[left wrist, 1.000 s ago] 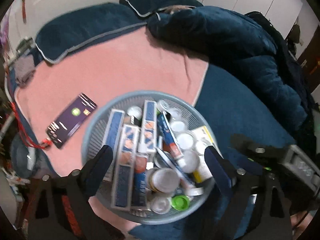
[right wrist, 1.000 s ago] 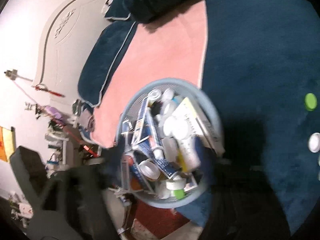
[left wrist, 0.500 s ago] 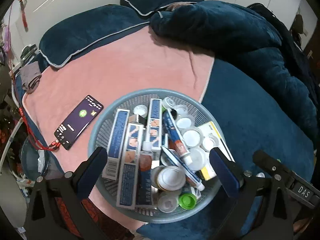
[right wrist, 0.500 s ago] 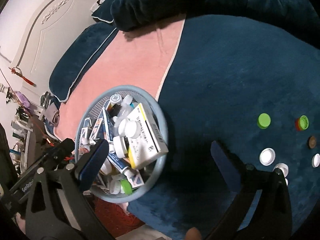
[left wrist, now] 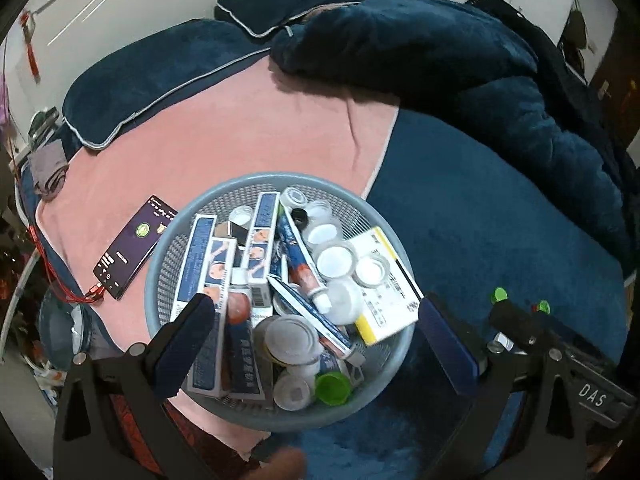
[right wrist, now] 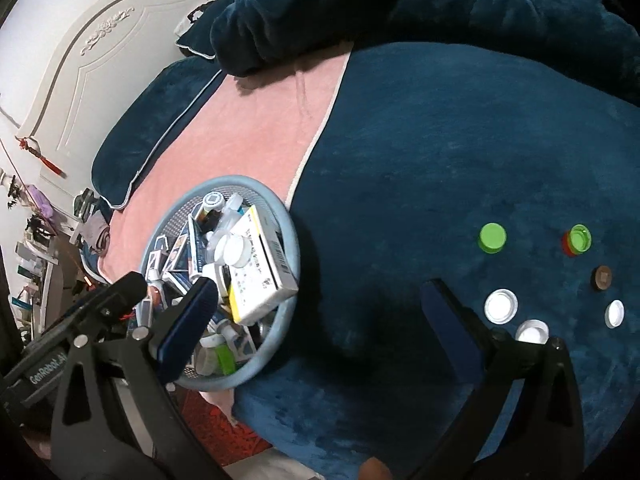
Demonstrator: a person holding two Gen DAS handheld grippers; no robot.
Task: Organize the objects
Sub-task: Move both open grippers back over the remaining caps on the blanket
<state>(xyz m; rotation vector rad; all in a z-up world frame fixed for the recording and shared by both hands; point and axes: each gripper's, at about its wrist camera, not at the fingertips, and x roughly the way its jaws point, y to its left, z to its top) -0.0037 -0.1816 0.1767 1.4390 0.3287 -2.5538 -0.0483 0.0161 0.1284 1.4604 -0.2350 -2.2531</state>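
A round grey-blue basket [left wrist: 256, 192] sits on the bed, full of blue toothpaste boxes [left wrist: 204, 256], tubes, white lids and a white-and-yellow box [left wrist: 384, 280]. My left gripper [left wrist: 316, 344] is open and empty, its jaws straddling the basket's near side from above. The basket also shows in the right wrist view [right wrist: 290, 236]. My right gripper [right wrist: 320, 320] is open and empty over the blue blanket, right of the basket. Several loose caps lie right of it: a green cap [right wrist: 492, 237], a green-and-red one [right wrist: 577, 240], white lids [right wrist: 501, 306].
A phone [left wrist: 134, 246] with a red cable lies on the pink blanket [left wrist: 240, 128] left of the basket. A dark blue duvet [left wrist: 460, 64] is piled at the back. Pillows and a white headboard [right wrist: 80, 60] are beyond. Clutter stands off the bed's left edge.
The right gripper has swung right, away from the basket, bringing the loose caps into view. The left gripper has pulled back slightly over the basket.
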